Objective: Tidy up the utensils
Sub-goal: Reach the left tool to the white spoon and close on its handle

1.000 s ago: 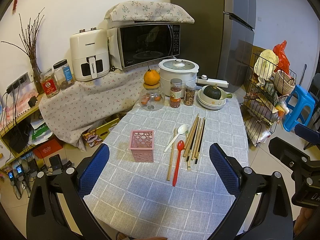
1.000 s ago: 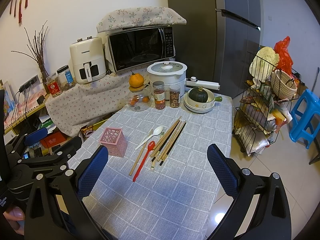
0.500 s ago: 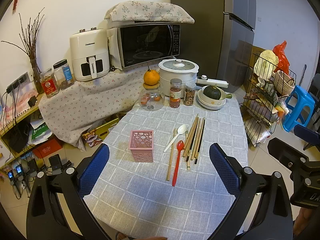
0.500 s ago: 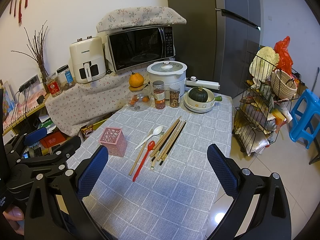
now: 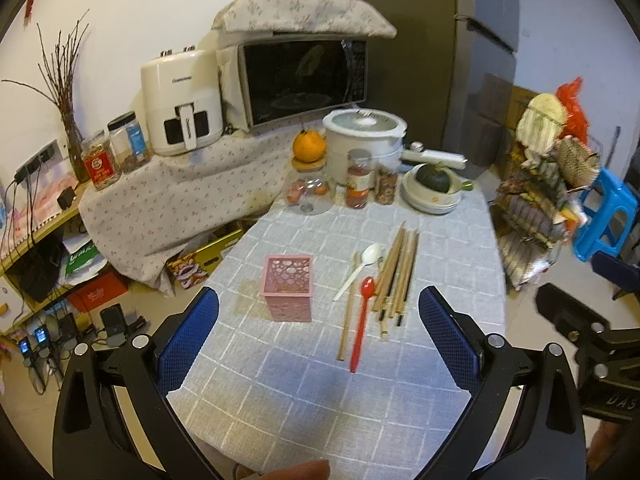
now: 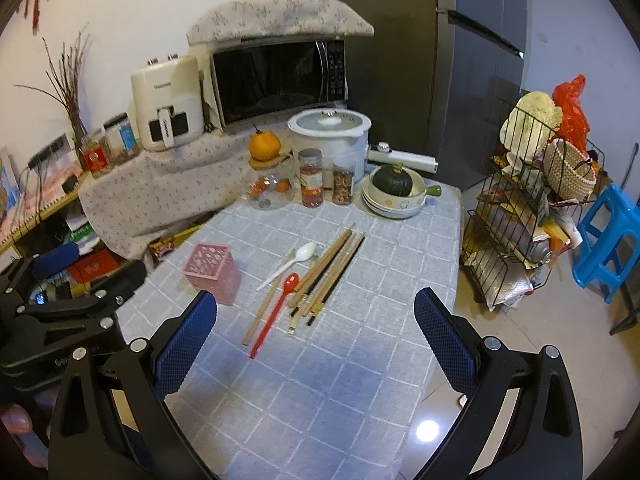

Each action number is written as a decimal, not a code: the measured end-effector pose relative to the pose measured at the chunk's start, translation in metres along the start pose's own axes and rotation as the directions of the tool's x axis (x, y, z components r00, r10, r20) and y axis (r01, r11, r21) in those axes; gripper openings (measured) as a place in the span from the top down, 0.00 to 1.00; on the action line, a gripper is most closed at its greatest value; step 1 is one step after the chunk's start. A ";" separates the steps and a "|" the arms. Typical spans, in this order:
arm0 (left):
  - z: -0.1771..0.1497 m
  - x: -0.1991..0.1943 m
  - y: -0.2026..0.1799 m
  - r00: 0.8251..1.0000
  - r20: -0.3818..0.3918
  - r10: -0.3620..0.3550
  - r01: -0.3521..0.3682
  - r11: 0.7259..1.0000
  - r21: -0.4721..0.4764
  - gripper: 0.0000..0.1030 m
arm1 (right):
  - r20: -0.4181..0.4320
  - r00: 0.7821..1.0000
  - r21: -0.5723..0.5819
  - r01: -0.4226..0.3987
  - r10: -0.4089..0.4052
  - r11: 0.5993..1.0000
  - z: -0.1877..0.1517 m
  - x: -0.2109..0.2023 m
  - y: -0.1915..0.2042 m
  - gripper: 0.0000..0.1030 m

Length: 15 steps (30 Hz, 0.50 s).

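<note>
left claw [image 5: 318, 326]: wide apart, holding nothing, above the counter [image 5: 288, 408].
right claw [image 6: 316, 326]: wide apart, holding nothing.
utensils: red spoon [image 5: 362, 320], white spoon [image 5: 360, 266] and chopsticks [image 5: 398, 276] lay just right of the pink holder [image 5: 287, 286].
advice: a cross-handle pinch on one utensil, dropped upright, likely suited best.

I count one pink holder [image 5: 287, 287], two spoons, one white [image 5: 357, 266] and one red [image 5: 360, 325], and a bundle of chopsticks [image 5: 395, 278] too overlapped to number.
</note>
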<state>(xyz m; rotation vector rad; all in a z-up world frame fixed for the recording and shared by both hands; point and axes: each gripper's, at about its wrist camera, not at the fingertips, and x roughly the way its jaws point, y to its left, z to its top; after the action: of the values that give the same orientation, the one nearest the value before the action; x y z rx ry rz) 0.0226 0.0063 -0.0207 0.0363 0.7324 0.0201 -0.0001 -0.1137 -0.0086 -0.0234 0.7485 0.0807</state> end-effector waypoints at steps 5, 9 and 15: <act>0.008 0.063 0.005 0.955 -0.245 -0.165 0.143 0.984 -0.104 0.07 | -0.176 0.984 0.097 -0.003 0.020 0.995 0.011 0.068 -0.037 0.06; 0.023 0.085 -0.022 0.954 -0.267 -0.135 0.134 0.991 -0.025 0.09 | -0.296 0.952 0.289 0.015 0.075 0.957 0.012 0.128 -0.083 0.07; 0.039 0.143 -0.074 0.934 -0.349 -0.070 0.123 0.984 0.130 0.27 | -0.357 0.913 0.530 0.025 0.197 0.847 -0.002 0.180 -0.134 0.14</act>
<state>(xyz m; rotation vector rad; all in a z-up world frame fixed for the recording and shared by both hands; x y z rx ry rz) 0.1559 -0.0639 -0.0900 0.1434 1.0847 -0.1265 0.1412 -0.2359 -0.1336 0.5388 1.1660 -0.0477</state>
